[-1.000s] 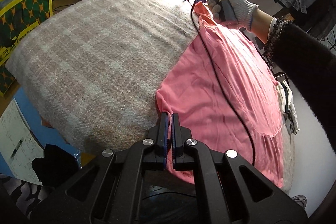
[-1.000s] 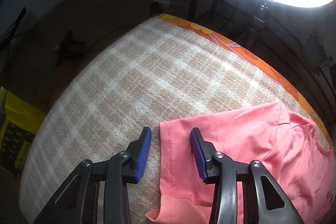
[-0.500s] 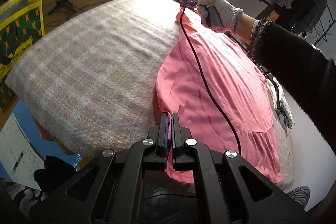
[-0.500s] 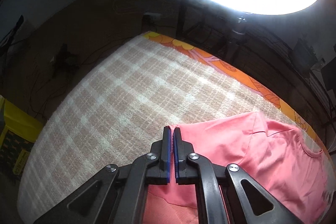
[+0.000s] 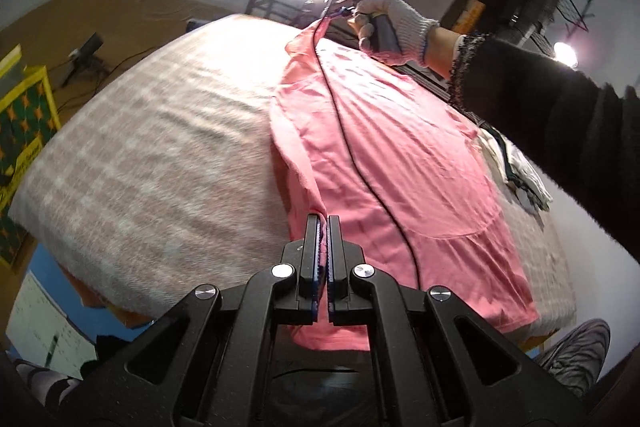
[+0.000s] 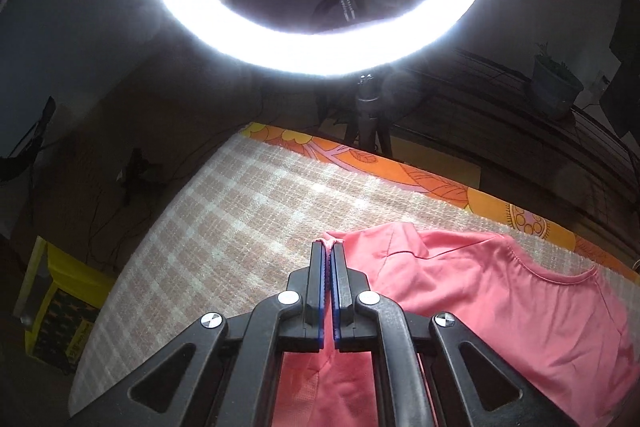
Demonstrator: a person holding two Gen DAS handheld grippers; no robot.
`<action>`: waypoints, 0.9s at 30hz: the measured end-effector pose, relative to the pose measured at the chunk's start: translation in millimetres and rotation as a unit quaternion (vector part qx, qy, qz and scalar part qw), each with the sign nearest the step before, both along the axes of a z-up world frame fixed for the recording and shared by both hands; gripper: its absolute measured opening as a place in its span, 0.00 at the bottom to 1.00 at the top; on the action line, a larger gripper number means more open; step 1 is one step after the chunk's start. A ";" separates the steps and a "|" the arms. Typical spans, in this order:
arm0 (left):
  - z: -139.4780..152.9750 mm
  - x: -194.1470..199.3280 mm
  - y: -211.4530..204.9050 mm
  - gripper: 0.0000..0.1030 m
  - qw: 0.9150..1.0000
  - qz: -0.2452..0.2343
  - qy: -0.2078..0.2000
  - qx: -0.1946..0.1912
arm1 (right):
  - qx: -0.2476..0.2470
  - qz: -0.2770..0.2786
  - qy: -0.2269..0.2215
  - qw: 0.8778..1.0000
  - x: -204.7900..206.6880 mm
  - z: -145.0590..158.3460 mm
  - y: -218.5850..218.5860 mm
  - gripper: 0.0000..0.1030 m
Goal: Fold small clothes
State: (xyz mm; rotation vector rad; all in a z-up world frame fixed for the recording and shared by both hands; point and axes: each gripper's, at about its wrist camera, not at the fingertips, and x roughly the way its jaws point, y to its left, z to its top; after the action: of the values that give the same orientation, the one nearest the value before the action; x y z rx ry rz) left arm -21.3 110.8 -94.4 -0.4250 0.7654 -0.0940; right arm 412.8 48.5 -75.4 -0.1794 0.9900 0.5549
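A pink top (image 5: 400, 155) lies spread on a beige checked blanket (image 5: 152, 155). My left gripper (image 5: 323, 221) is shut on the pink top's near left edge, which is lifted off the blanket. My right gripper (image 6: 329, 247) is shut on the far corner of the pink top (image 6: 500, 291), a bit of fabric poking out between its tips. In the left wrist view the right gripper (image 5: 340, 13) shows at the top, held by a gloved hand (image 5: 400, 27), with the cloth hanging from it and a black cable (image 5: 352, 155) trailing across the top.
A bright ring light (image 6: 320, 7) on a stand rises just past the far edge. An orange patterned cloth (image 6: 400, 175) shows under the blanket there. A small pile of pale clothes (image 5: 516, 167) lies at the right. A yellow bag (image 5: 24, 115) stands on the floor at left.
The right gripper shut on the top's far corner, and both grippers rose, lifting the top's left edge off the blanket.
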 end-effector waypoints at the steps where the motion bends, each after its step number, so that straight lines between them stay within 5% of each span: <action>1: 2.0 0.3 -5.5 0.00 1.000 -0.008 -0.004 0.005 | 0.004 -0.002 -0.001 1.000 0.2 2.9 -7.7 0.00; 12: 7.1 6.0 -83.2 0.00 0.991 -0.123 -0.007 0.059 | 0.023 -0.079 0.012 0.997 21.5 6.0 -152.6 0.00; 18: 0.3 9.2 -108.0 0.00 0.985 -0.156 0.009 0.069 | 0.013 -0.098 0.018 0.995 32.0 -9.9 -181.7 0.00; 20: -0.8 10.7 -112.1 0.00 0.984 -0.162 0.012 0.069 | 0.004 -0.103 0.022 0.994 33.2 -14.4 -181.6 0.06; 22: -1.0 11.0 -117.1 0.00 0.982 -0.172 0.014 0.070 | 0.003 -0.111 0.031 0.993 35.3 -17.6 -185.8 0.34; 27: -2.3 7.7 -121.4 0.00 0.978 -0.197 0.016 0.066 | -0.003 -0.124 0.018 0.992 28.8 -3.5 -212.1 0.44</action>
State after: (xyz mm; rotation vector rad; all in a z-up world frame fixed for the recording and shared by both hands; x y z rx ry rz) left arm -13.6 -10.5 -96.6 -0.1436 0.8745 -0.4053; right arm 441.7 -163.6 -79.0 -0.0493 1.0320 0.3293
